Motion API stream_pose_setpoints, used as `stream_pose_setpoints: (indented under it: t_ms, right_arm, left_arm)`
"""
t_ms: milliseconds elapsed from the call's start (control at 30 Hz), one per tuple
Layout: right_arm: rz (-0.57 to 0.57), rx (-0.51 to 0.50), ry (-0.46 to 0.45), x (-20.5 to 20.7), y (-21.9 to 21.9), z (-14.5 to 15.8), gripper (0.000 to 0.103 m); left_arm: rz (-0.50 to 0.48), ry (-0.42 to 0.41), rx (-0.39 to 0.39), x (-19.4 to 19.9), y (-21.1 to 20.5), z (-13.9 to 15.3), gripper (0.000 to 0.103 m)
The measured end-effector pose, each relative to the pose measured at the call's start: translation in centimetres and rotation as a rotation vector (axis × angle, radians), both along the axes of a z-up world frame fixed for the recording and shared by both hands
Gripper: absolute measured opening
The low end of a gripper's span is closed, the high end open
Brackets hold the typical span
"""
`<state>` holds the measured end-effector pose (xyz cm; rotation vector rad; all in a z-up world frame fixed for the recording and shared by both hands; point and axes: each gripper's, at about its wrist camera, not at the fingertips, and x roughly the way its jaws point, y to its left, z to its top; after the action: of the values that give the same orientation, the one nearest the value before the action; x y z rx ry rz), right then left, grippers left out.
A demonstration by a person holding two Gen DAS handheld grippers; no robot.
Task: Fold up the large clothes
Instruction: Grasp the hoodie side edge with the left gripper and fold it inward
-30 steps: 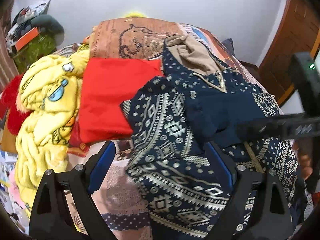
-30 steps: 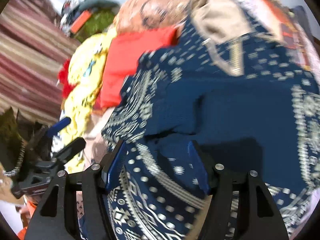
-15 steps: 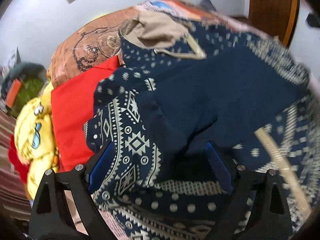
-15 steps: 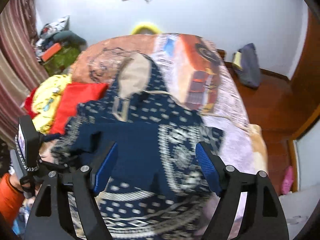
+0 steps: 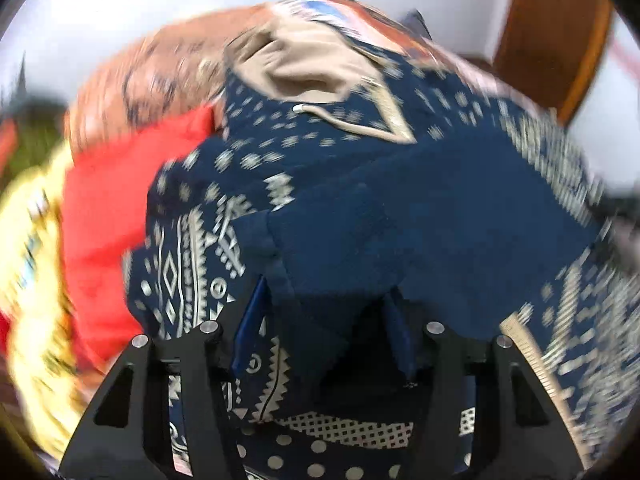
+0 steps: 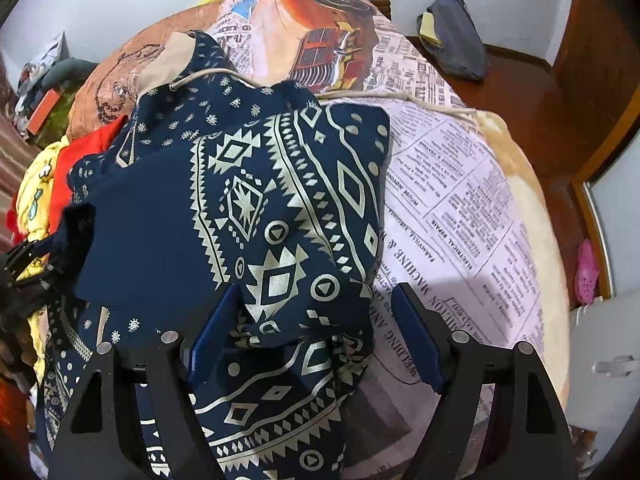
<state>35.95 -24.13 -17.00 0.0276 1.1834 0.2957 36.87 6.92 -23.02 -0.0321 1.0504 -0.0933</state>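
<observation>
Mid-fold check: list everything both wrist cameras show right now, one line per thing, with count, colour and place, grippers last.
hoodie: 1, navy with cream geometric print, tan hood lining, bunched on the bed.
drawstring: 1, cream, at the hoodie's neck.
bedsheet: 1, newspaper print with an orange car, covering the bed.
red garment: 1, red, left of the hoodie.
yellow blanket: 1, yellow cartoon print, far left.
bag: 1, grey-blue, on the wooden floor beyond the bed.
pink shoe: 1, pink, floor at right.
left gripper: black with blue pads, navy fabric between the fingers.
right gripper: black with blue pads, fingers apart around a hoodie fold.
</observation>
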Motion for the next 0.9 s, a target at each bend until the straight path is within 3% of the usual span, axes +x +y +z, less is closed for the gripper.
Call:
stream_pose_setpoints:
  t_ms: [100,167,367,500,533,567,600,767,900]
  right_arm:
    - [0.007,0.000,-0.011,-0.1,0.0,0.0,0.076]
    - [0.006,0.000,-0.013,-0.2,0.0,-0.1,0.076]
    - [0.003,-0.013,-0.023,-0.5,0.2,-0.4,0.076]
    - [0.006,-0.025,-0.018,-0.6,0.6,-0.4,0.076]
    - [0.007,-0.026,-0.015,-0.7,0.7,-0.3,0.076]
    - [0.008,-0.026,-0.012,-0.7,0.7,-0.2,0.076]
    - [0.008,-0.025,-0.013,-0.8,0.7,-0.1,0.076]
    - [0.000,-0.021,-0.048,-1.0,0.5,1.5,0.076]
    - [-0.020,0.000,-0.093,-0.8,0.4,3.3,0.076]
  left_arm:
    - [0.110,0.040,-0.192,-0.3,4.5,-0.6,0.057]
    - [0.167,0.061,-0.272,-0.8,6.6,-1.2,0.057]
    - [0.201,0.090,-0.421,-2.0,8.3,-2.8,0.057]
    - [0.215,0.079,-0.403,-1.3,7.7,-2.9,0.057]
    - [0.225,0.071,-0.385,-1.1,7.7,-2.8,0.045]
    - [0.233,0.059,-0.350,-0.9,7.5,-2.5,0.026]
    - [0.229,0.050,-0.321,-0.7,7.4,-2.2,0.022]
    - [0.183,-0.116,-0.197,-1.6,6.6,2.5,0.018]
    - [0.176,-0.224,-0.167,-2.7,7.4,6.2,0.018]
